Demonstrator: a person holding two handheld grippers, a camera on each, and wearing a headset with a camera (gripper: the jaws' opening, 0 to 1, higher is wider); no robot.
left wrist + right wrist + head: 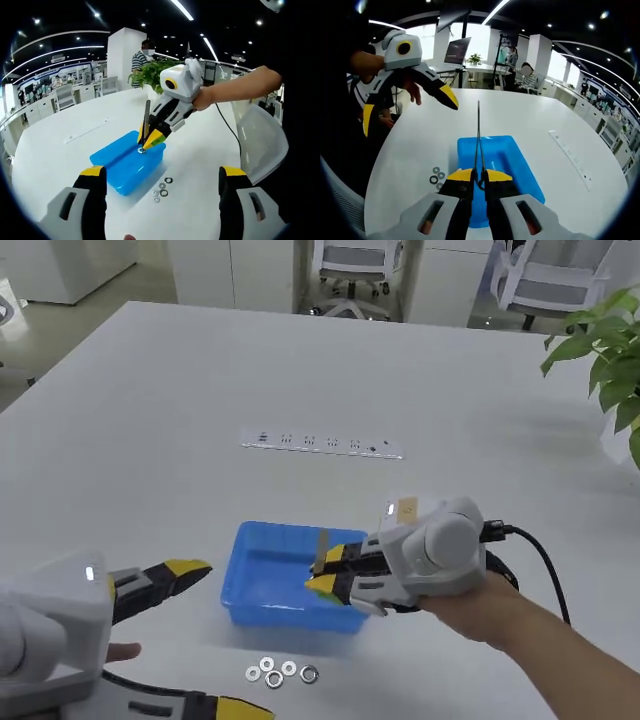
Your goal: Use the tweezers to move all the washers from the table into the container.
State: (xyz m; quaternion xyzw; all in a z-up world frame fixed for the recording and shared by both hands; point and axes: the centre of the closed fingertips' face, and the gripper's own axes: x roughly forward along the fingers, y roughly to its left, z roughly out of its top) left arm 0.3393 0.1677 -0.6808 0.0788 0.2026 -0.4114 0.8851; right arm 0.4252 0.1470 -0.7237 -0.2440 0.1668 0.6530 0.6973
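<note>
A blue container sits on the white table. Several metal washers lie in a cluster just in front of it. My right gripper is shut on thin tweezers, which point down over the container. A small ring, seemingly a washer, shows at the tweezer tips. My left gripper hovers open and holds nothing, just left of the container and above the loose washers.
A flat power strip lies on the table beyond the container. Office chairs stand past the far edge, and a potted plant is at the right. A black cable trails from the right gripper.
</note>
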